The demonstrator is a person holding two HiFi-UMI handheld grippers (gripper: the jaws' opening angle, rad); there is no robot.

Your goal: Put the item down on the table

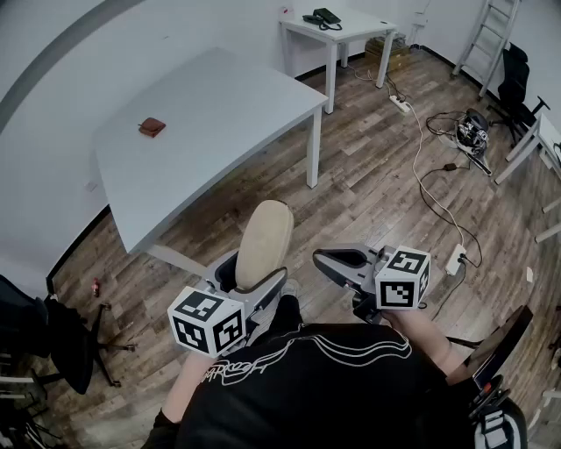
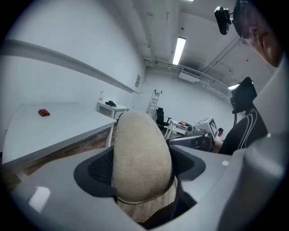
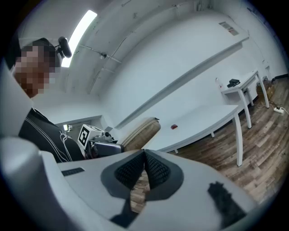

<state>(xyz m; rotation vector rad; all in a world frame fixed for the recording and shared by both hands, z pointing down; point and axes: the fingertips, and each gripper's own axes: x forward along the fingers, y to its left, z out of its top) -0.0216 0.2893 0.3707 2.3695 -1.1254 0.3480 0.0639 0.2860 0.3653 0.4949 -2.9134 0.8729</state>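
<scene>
A beige, fuzzy, slipper-like item [image 1: 263,241] stands upright between the jaws of my left gripper [image 1: 254,279], which is shut on its lower part and holds it in the air above the wooden floor. In the left gripper view the item [image 2: 140,158] fills the gap between the two dark pads. The grey table [image 1: 210,114] lies ahead and to the left, well short of the item. My right gripper [image 1: 329,260] hangs beside the left one, shut, its pads [image 3: 153,168] meeting with nothing between them. From the right gripper view the item [image 3: 142,133] shows to the left.
A small brown thing [image 1: 152,127] lies on the grey table. Farther back stands a small white table [image 1: 337,31] with a phone [image 1: 323,17]. Cables and a power strip [image 1: 401,103] trail over the floor at right, near a ladder [image 1: 491,35]. A black chair [image 1: 66,342] stands at left.
</scene>
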